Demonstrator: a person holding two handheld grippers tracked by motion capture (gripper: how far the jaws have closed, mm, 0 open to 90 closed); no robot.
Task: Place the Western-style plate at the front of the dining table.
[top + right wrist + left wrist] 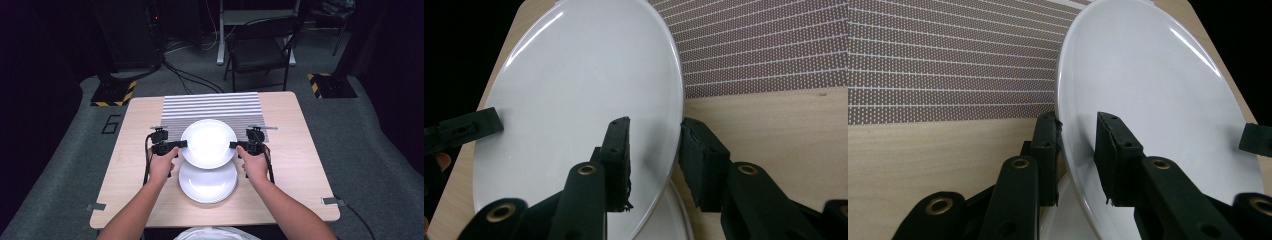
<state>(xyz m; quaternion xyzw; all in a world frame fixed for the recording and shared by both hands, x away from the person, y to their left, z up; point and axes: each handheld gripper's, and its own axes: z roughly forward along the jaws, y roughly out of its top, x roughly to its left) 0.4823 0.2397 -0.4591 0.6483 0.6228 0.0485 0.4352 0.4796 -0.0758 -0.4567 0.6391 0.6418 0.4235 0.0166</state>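
Two-handed lift of one white plate (pixel 208 142), seen from the high view: it is held level above the wooden bench (pixel 130 150), between the two claws, over the near edge of the striped mat (pixel 212 106). Its near edge overlaps, in that view, a stack of white plates (pixel 208 182) resting on the bench just in front of the person.

Left claw (pixel 181 144): clamped on the plate's left rim. In the left gripper view the claw (pixel 1077 145) has one jaw under the rim and the other on the plate's upper face, rim running between them. The pad of the under jaw sits against the rim; the upper jaw lies on the glossy face. The far jaw tip of the other claw shows at the plate's opposite edge.

Right claw (pixel 235 145): clamped on the right rim, directly opposite the left one. In the right gripper view the claw (pixel 655 150) straddles the rim the same way, one jaw on the upper face, one below and outside. Below the held plate, a sliver of the stack's top plate (pixel 674 220) shows there.

Both hands grip the claw bodies from the near side, forearms entering from the bottom of the high view. Cables trail back along each wrist.

A folding chair (pixel 260 47) stands on the floor beyond the bench.
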